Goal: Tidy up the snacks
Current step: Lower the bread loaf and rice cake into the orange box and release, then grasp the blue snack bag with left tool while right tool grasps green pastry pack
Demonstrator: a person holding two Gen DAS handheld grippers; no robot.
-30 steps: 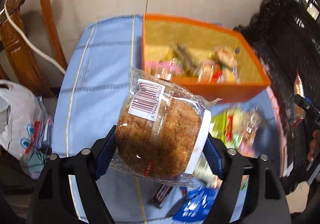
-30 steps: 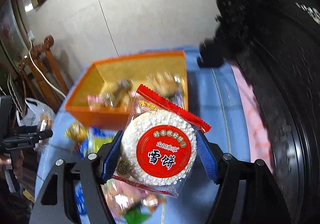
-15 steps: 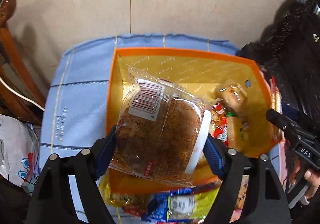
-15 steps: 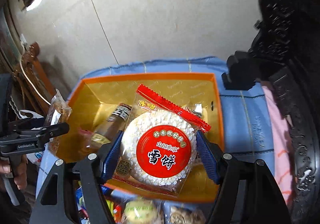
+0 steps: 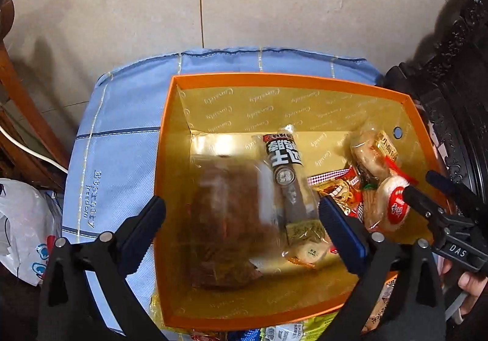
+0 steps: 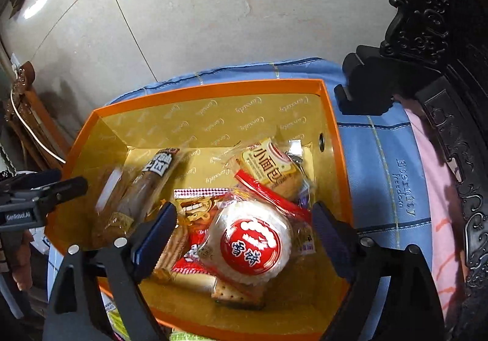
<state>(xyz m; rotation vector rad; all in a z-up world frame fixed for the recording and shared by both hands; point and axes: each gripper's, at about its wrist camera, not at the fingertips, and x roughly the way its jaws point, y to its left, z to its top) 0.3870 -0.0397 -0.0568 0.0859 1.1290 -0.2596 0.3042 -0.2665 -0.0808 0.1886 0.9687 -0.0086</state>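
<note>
Snack packets still loose (image 5: 274,333) lie past the near rim of the orange cardboard box (image 5: 274,79), behind both tools: left tool (image 5: 241,228) and right tool (image 6: 244,237) are opening, nothing pressed between their jaws.

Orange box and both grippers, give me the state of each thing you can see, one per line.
orange box: open-topped, upright on the blue cloth, partly filled with snacks
brown bread pack: blurred, free of the pads, inside the box
rice cracker pack: lying on the snack pile in the box
left gripper: jaws opening, nothing pressed
right gripper: jaws opening, pads clear of the cracker pack
</note>
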